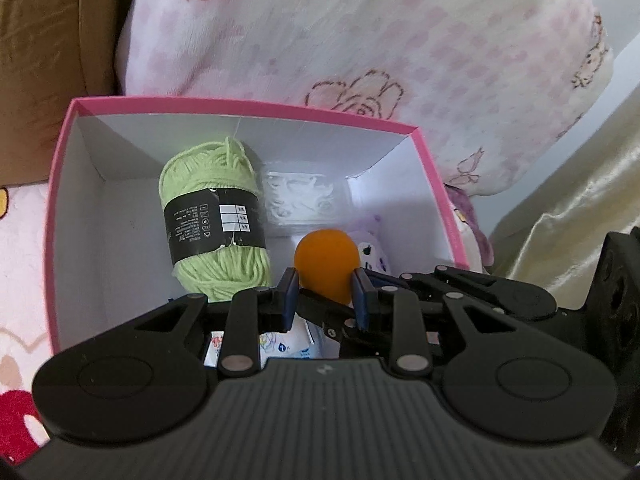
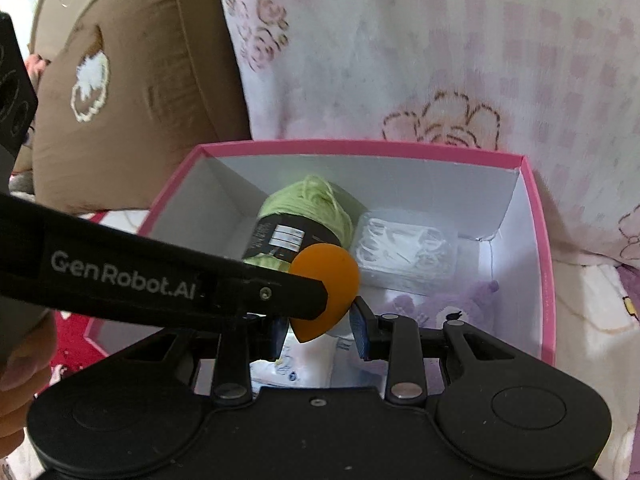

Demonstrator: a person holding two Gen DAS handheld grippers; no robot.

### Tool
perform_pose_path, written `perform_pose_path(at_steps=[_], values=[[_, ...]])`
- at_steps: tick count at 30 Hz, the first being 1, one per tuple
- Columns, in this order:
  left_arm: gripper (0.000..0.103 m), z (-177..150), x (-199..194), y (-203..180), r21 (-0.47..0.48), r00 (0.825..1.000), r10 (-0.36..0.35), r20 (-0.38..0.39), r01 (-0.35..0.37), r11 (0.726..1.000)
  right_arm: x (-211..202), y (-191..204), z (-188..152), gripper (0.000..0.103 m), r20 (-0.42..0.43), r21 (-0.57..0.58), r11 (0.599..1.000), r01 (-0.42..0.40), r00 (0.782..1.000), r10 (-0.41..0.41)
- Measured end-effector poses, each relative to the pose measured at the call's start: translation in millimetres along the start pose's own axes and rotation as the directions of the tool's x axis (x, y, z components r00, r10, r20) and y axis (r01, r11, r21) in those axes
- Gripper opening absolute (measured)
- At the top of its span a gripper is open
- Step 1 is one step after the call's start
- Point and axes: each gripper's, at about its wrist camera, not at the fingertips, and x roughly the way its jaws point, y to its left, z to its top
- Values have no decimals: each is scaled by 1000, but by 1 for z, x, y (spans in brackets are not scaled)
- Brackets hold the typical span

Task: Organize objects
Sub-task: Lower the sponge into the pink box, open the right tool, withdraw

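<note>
An orange teardrop sponge [image 1: 326, 266] hangs over the near part of an open pink box [image 1: 240, 106] with white walls. My left gripper [image 1: 325, 280] is shut on the sponge, its blue pads pressing both sides. In the right wrist view the sponge [image 2: 332, 280] also sits between the pads of my right gripper [image 2: 318, 326], which is shut on it, while a left finger [image 2: 280, 292] crosses in from the left. Inside the box [image 2: 360, 146] lie a green yarn skein [image 1: 212, 216], a clear plastic pack [image 1: 304, 198], a purple plush [image 2: 448, 304] and printed white packets [image 2: 292, 364].
A folded pink flowered blanket [image 1: 360, 40] rises right behind the box. A brown cushion [image 2: 132, 100] stands at the back left. Shiny golden fabric [image 1: 580, 200] lies to the right. A person's hand [image 2: 20, 360] shows at the left edge.
</note>
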Motion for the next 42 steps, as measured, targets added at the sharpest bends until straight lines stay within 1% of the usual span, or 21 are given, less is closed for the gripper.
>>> perform_pose_path(at_steps=[4, 6, 7, 8, 10, 12, 15, 18, 21, 24, 28, 29, 32, 34, 36, 42], values=[[27, 2, 12, 2, -4, 1000, 7, -10, -7, 1000, 11, -5, 1, 40, -20, -4, 1000, 3, 1000, -3], [26, 3, 14, 4, -11, 1000, 29, -8, -29, 1000, 13, -7, 2, 44, -22, -20, 1000, 23, 999, -23], [27, 3, 14, 5, -19, 999, 50, 0, -50, 999, 12, -9, 2, 48, -18, -8, 1000, 21, 1000, -21], [29, 3, 11, 4, -6, 998, 69, 15, -68, 998, 9, -10, 2, 48, -9, 5, 1000, 13, 1000, -13], [40, 0, 3, 0, 28, 994, 101, 37, -102, 994, -1, -11, 2, 50, 5, 23, 1000, 7, 1000, -7], [41, -4, -5, -2, 37, 991, 125, 46, -126, 991, -11, -10, -1, 51, 13, 18, 1000, 19, 1000, -19], [41, -11, -18, -2, 18, 993, 117, 26, -118, 993, -27, -7, -9, 51, 42, 11, 999, 33, 999, -34], [42, -21, -37, -7, 39, 988, 147, 41, -148, 988, -50, -5, -16, 51, 77, 21, 999, 25, 997, -27], [46, -31, -55, -13, 59, 983, 174, 63, -178, 982, -73, 4, -24, 52, 116, 18, 999, 43, 992, -45], [46, -42, -76, -12, 41, 983, 171, 67, -174, 984, -96, 16, -32, 54, 133, -1, 999, 52, 990, -52], [47, -62, -108, -10, 31, 982, 176, 75, -179, 983, -130, 33, -44, 63, 163, -21, 998, 57, 985, -53], [48, -67, -116, -11, 37, 980, 181, 78, -184, 982, -138, 38, -48, 63, 169, -27, 998, 60, 984, -55], [50, -82, -140, -13, 48, 973, 217, 79, -221, 974, -157, 49, -58, 64, 174, -41, 997, 66, 983, -58], [52, -92, -155, -20, 59, 963, 262, 65, -266, 962, -170, 55, -66, 65, 179, -33, 997, 66, 982, -59], [54, -101, -171, -28, 64, 963, 261, 65, -265, 962, -181, 58, -74, 68, 191, -26, 997, 68, 980, -62], [58, -130, -201, -38, 78, 968, 244, 60, -249, 965, -213, 73, -90, 69, 222, -33, 994, 100, 971, -91]])
